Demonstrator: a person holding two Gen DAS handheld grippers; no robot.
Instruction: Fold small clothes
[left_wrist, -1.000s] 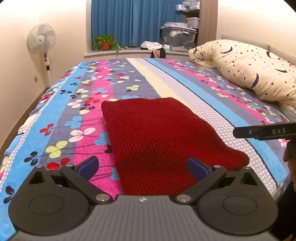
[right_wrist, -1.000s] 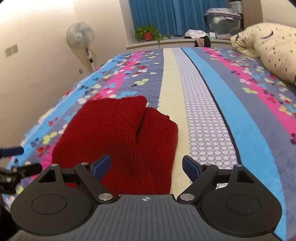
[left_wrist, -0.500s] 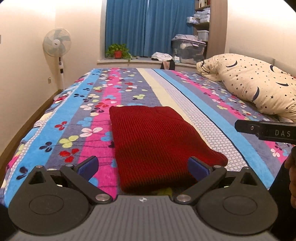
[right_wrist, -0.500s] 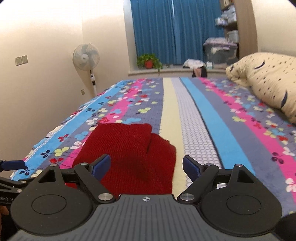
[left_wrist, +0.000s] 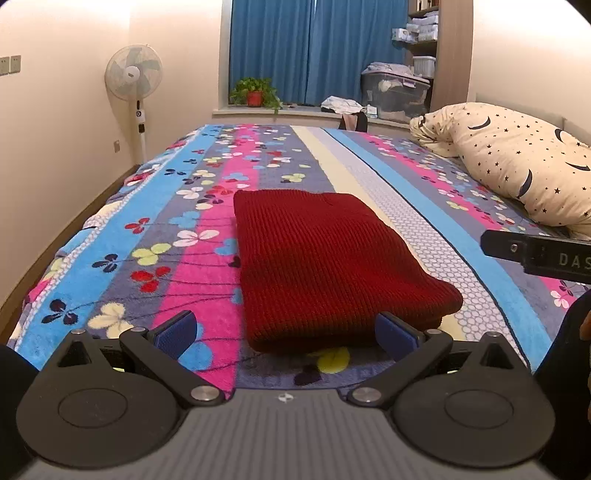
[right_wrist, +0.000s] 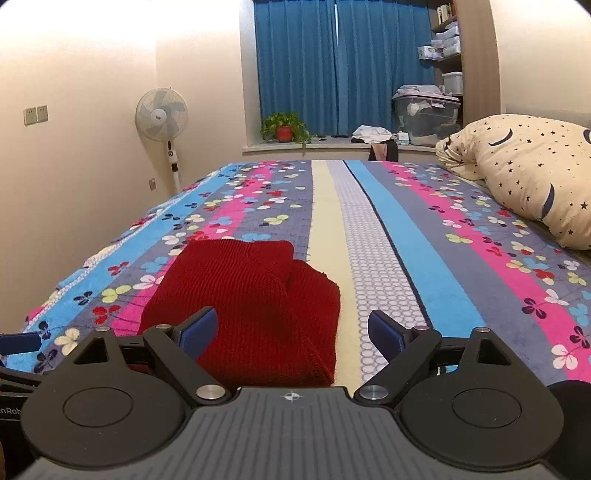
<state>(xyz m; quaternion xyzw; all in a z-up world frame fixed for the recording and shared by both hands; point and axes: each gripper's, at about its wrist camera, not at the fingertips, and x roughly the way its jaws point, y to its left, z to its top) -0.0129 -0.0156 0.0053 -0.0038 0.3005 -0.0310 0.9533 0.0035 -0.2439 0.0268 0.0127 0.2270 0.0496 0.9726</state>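
- Sweater (left_wrist: 325, 266), dark red knit, lies folded into a rough rectangle on the bedspread (left_wrist: 155, 236), across its pink, grey and cream stripes.
- From the left wrist view it fills the centre, its near edge at 6 o'clock just ahead of the fingertips and its far edge toward 12 o'clock.
- From the right wrist view the sweater (right_wrist: 251, 295) sits at 7 to 8 o'clock of centre, with a second folded layer showing along its right side.
- Left gripper (left_wrist: 284, 332) has its blue-padded fingers spread wide, holding nothing; it hangs above the bed edge, apart from the knit.
- Right gripper (right_wrist: 291, 332) is likewise spread wide and empty; its left pad (right_wrist: 199, 328) overlaps the sweater in the view, but I cannot tell if they touch.
- In the left view, part of the right gripper's black body shows at 3 o'clock, above the blue stripe.
- Pillow (left_wrist: 517, 162), cream with stars and moons, lies at 2 o'clock on the bed, well apart from the sweater.
- Fan (left_wrist: 133, 74) stands by the wall at 10 o'clock.
- Plant (left_wrist: 255, 94) in a red pot sits on the sill at 12 o'clock, before blue curtains (left_wrist: 314, 51).
- Storage bin (left_wrist: 395, 94) stands on the sill at 1 o'clock.
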